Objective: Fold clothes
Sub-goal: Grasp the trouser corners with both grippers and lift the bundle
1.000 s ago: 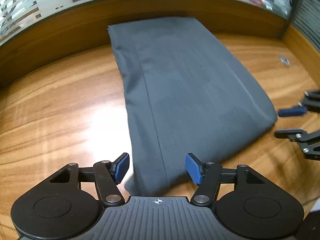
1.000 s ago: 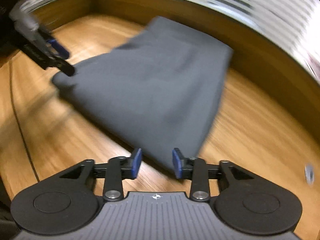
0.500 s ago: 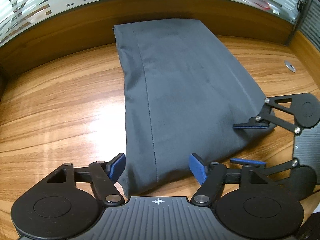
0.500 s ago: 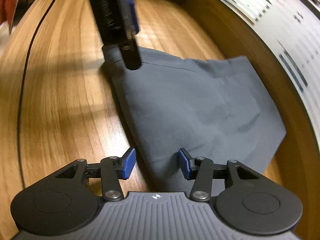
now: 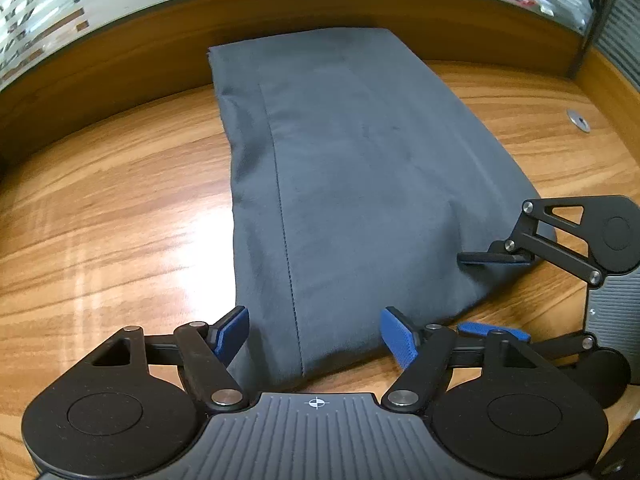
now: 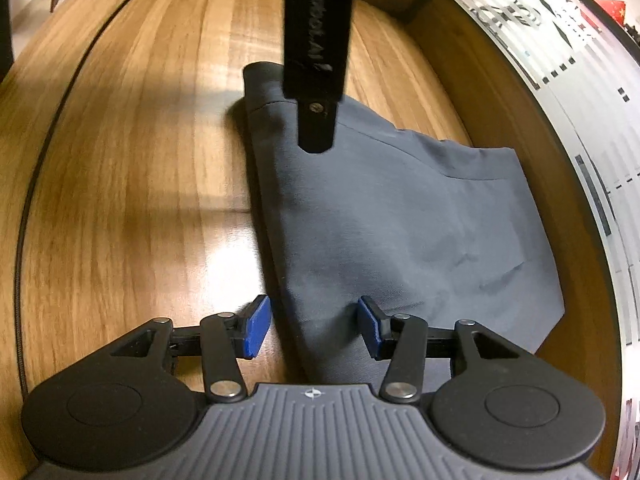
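Cloth (image 5: 360,184): folded grey strip, lying flat
Left gripper (image 5: 314,334): released, straddling near left corner
Right gripper (image 6: 312,326): released, straddling near right corner
Next: you clench both on the near edge

The right tool (image 5: 494,292) has swung in from the side, well clear of the folded grey garment (image 5: 360,184) a second ago, and now straddles its near corner with jaws spread wider. The left tool (image 5: 314,338) has eased slightly forward over the near edge.
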{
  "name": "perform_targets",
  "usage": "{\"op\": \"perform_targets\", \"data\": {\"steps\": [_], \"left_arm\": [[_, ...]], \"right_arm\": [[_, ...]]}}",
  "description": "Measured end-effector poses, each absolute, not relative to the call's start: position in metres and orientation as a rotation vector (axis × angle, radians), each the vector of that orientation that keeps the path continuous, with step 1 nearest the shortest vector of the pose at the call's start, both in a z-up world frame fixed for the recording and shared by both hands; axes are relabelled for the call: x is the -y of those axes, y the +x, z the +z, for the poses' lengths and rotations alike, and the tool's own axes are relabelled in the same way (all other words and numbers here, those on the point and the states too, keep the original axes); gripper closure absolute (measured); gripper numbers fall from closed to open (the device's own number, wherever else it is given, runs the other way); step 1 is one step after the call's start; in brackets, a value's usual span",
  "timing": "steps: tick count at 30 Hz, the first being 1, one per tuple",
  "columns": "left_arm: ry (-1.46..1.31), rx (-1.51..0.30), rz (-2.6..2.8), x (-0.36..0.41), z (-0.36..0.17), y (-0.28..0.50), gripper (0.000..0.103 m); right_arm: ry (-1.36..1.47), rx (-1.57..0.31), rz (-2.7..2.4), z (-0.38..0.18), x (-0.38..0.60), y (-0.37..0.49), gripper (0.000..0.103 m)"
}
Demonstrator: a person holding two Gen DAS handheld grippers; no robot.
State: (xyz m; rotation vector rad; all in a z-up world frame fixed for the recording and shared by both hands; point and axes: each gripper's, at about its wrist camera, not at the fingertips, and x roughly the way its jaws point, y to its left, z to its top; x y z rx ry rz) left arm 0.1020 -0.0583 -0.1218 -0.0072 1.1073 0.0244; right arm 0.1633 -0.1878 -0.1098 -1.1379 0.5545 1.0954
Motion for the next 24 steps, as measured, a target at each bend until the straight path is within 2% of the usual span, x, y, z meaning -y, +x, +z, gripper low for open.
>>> {"op": "perform_targets", "data": {"steps": [3, 5, 8, 10, 14, 15, 16, 18, 19, 20, 24], "left_arm": [[0.035, -1.099, -0.01, 0.065, -0.125, 0.1, 0.022], [0.073, -1.09, -0.044, 0.071, -0.127, 0.096, 0.02], [0.147, -1.097, -0.091, 0.081, -0.136, 0.09, 0.018], [0.205, -1.099, -0.099, 0.087, -0.143, 0.089, 0.018], [0.347, -1.078, -0.042, 0.096, -0.158, 0.091, 0.019], [0.381, -1.067, -0.028, 0.096, -0.16, 0.092, 0.031], [0.412, -1.055, -0.017, 0.096, -0.163, 0.092, 0.054], [0.408, -1.03, -0.019, 0.093, -0.159, 0.092, 0.069], [0.399, -1.018, -0.023, 0.092, -0.157, 0.092, 0.074], [0.388, -1.008, -0.021, 0.089, -0.154, 0.093, 0.075], [0.345, -0.981, 0.013, 0.081, -0.141, 0.097, 0.079]], "right_arm": [[-1.147, -0.546, 1.096, -0.11, 0.187, 0.165, 0.05], [-1.145, -0.542, 1.078, -0.108, 0.187, 0.169, 0.076], [-1.076, -0.564, 1.065, -0.095, 0.187, 0.178, 0.089], [-1.036, -0.572, 1.054, -0.085, 0.189, 0.183, 0.09], [-0.994, -0.569, 1.037, -0.07, 0.189, 0.192, 0.09], [-0.984, -0.573, 1.035, -0.068, 0.188, 0.195, 0.09], [-0.979, -0.576, 1.035, -0.068, 0.188, 0.197, 0.09], [-0.971, -0.584, 1.039, -0.067, 0.19, 0.197, 0.084], [-0.975, -0.578, 1.034, -0.068, 0.192, 0.196, 0.074], [-0.979, -0.568, 1.03, -0.07, 0.194, 0.193, 0.067], [-0.994, -0.579, 1.014, -0.083, 0.208, 0.184, 0.058]]}}
